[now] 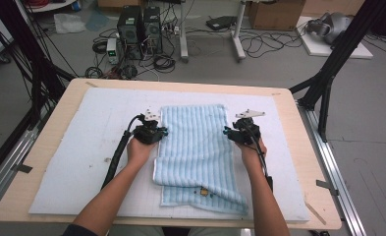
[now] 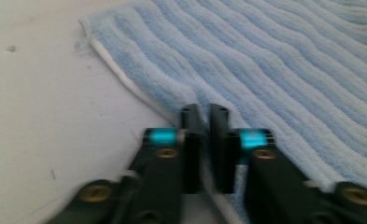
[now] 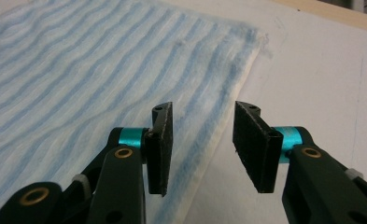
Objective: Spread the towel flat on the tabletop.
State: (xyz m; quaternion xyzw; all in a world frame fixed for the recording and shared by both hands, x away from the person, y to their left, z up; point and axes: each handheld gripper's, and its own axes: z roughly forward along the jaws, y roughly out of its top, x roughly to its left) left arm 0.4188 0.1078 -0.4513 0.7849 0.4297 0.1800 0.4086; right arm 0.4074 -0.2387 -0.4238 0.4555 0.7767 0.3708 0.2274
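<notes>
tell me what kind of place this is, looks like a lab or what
Most likely a robotics or recording lab, not a home. Computer towers and tangled cables sit on the bare floor, black frame struts flank the table, and a striped towel lies on a white mat.

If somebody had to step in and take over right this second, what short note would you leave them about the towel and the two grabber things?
Left gripper: shut, pinching the left edge of the blue striped towel.
Right gripper: jaws apart over the towel's right edge, pads not pressing the cloth.
Towel: lies on the white mat, already folded over once; the lower layer sticks out at the near end.
Done: left edge gripped.
Left: probably close the right gripper on its edge, then carry on with the next fold.
</notes>
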